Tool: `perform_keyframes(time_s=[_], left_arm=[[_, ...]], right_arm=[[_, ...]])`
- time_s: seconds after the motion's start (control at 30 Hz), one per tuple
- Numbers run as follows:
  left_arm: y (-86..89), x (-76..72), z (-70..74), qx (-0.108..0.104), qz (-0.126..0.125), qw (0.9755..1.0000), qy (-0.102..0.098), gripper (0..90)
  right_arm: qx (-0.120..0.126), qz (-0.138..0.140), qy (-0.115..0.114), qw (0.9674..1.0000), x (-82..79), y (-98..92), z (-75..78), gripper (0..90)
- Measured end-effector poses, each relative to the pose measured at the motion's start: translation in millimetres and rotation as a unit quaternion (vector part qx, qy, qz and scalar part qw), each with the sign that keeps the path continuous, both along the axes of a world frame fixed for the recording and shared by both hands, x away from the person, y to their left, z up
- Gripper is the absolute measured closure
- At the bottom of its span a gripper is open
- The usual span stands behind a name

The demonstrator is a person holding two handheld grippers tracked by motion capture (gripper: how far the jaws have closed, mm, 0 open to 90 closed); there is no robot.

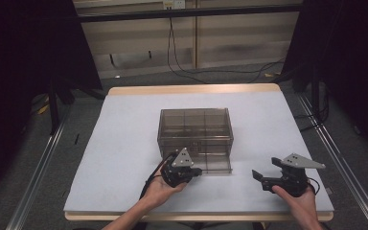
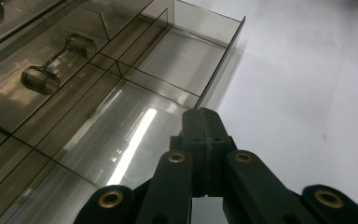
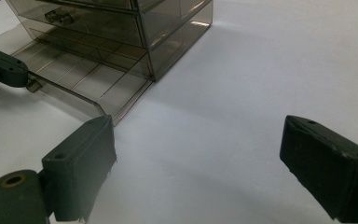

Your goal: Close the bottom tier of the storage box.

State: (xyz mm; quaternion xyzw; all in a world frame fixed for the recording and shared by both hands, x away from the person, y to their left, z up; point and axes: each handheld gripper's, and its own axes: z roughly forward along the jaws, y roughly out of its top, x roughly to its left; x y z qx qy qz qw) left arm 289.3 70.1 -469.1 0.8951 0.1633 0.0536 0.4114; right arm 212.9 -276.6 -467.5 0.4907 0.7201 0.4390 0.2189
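Note:
A smoky clear drawer cabinet (image 1: 195,128) stands in the middle of the white table (image 1: 124,143). Its bottom drawer (image 1: 216,165) is pulled out toward me, and its dividers show in the left gripper view (image 2: 121,135) and the right gripper view (image 3: 88,79). My left gripper (image 1: 199,171) is at the drawer's front edge with its jaws pressed together (image 2: 204,116). The right gripper view shows it (image 3: 2,67) holding the drawer's small clear handle (image 3: 32,85). My right gripper (image 1: 266,167) hovers to the right of the drawer, open and holding nothing (image 3: 198,149).
The upper drawer's clear handle (image 2: 58,60) sits above the open drawer. White table surface spreads right of the cabinet (image 3: 261,70). Dark curtains and floor rails (image 1: 335,158) flank the table, and cables (image 1: 182,67) lie on the floor behind it.

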Motion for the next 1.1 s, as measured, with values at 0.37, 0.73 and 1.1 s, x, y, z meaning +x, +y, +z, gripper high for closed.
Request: perform_keyframes(time_s=[0.37, 0.73, 1.1], left_arm=[[-0.9, -0.1, -1.2, -0.011, 0.002, 0.9999, 0.002, 90.0], [-0.2, 0.6, -0.7, -0.007, 0.003, 0.9999, 0.007, 90.0], [-2.2, 3.1, -1.6, -0.014, 0.010, 0.9998, 0.002, 90.0]], right_arm=[[0.000, 0.000, 0.001, 1.0000, -0.9, 0.3, 0.2, 10.1], [0.000, 0.001, 0.000, 1.0000, -0.1, 0.2, 0.0, 10.1], [0.005, -0.001, 0.000, 1.0000, -1.1, -0.7, 0.5, 10.1]])
